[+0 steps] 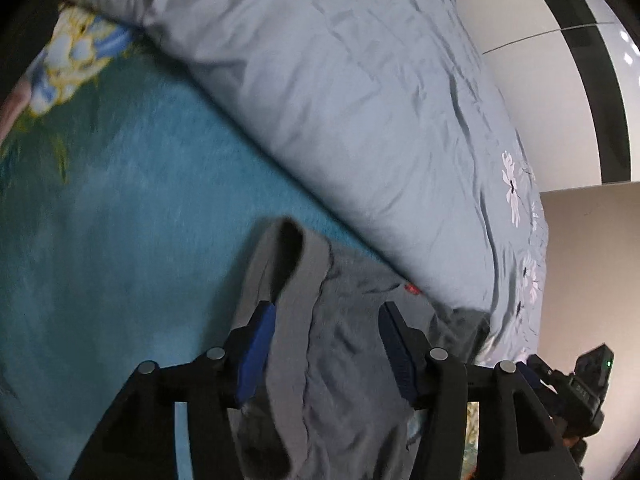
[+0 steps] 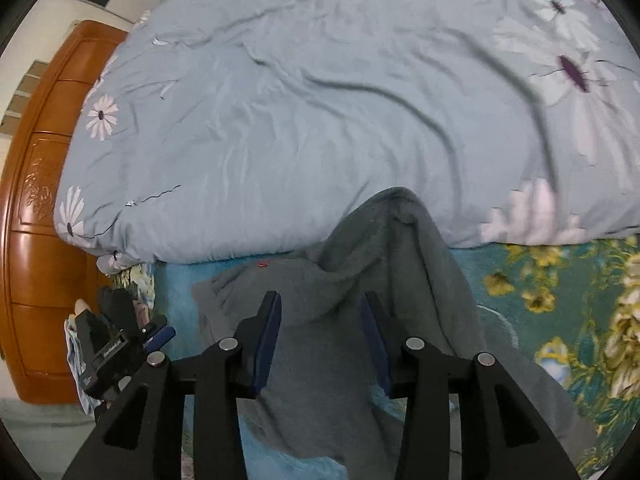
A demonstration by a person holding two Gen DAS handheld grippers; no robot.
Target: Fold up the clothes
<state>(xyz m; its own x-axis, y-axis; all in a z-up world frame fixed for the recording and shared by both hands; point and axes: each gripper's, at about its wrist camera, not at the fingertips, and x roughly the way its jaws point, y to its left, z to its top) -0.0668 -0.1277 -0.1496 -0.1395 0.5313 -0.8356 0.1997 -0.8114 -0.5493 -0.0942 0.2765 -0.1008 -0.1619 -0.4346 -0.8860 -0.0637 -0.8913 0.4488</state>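
Note:
A grey garment lies crumpled on the teal floral bed sheet, against the edge of a pale blue quilt. My left gripper hangs over it, jaws apart. A raised fold of the grey cloth rests against the left blue pad, and nothing is pinched. In the right wrist view the same garment rises in a ridge onto the quilt's edge. My right gripper stands open above it, with cloth lying loose between the fingers. A small red tag shows on the garment near the quilt.
The flowered pale blue quilt is heaped across the bed behind the garment. A carved wooden bed board stands at the left. The other gripper shows at each view's edge. A white wall lies beyond the bed.

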